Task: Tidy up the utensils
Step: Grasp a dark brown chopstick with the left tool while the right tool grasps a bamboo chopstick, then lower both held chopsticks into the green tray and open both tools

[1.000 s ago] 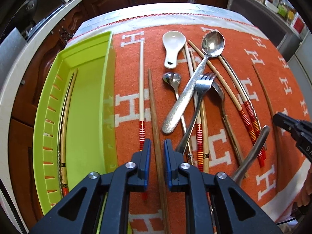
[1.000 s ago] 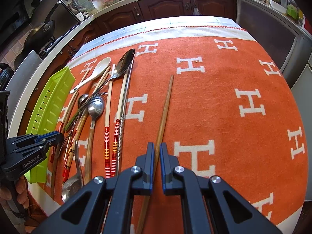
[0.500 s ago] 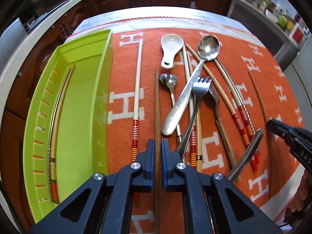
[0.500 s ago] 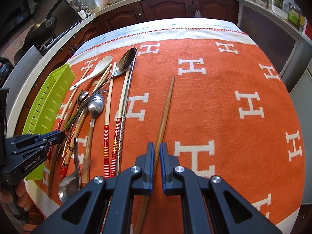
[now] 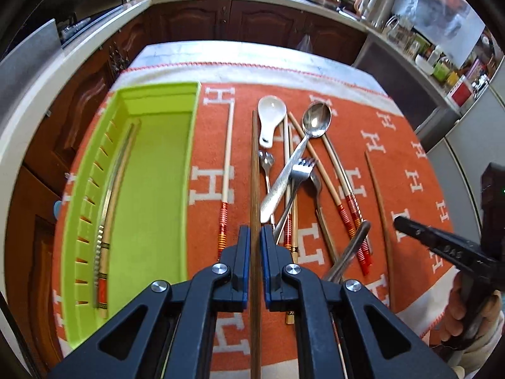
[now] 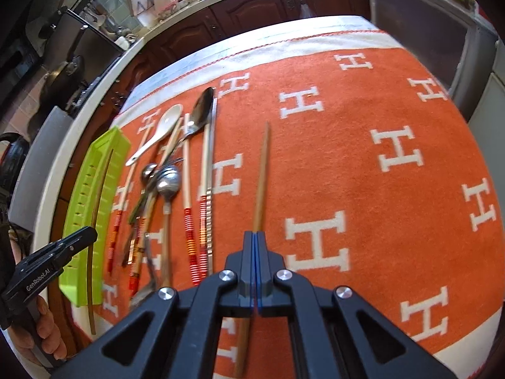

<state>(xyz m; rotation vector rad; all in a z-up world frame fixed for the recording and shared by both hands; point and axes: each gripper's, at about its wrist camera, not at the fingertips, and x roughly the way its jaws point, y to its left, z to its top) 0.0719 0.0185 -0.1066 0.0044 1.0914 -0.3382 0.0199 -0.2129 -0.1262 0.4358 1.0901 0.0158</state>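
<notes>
While I've got both wrist views up, here's what I see:

Left gripper (image 5: 255, 237): fingers pinched in narrow on a dark wooden chopstick (image 5: 255, 170), which runs straight up between the blue pads.
Right gripper (image 6: 255, 243): jaws closing to fully together, clamped on a lighter wooden chopstick (image 6: 261, 177) that pokes out ahead of the tips and also trails back under the gripper.
Green tray (image 5: 94, 195): sits at the left edge of the orange H-pattern cloth (image 6: 363, 164), with a pair of chopsticks (image 5: 109, 214) lying along its slotted wall.
Leftover pile: white ceramic spoon (image 5: 270, 120), big metal spoon (image 5: 311, 129), fork (image 5: 296, 180) and red-banded chopsticks (image 5: 350, 211), crossed over each other between my two grippers.
</notes>
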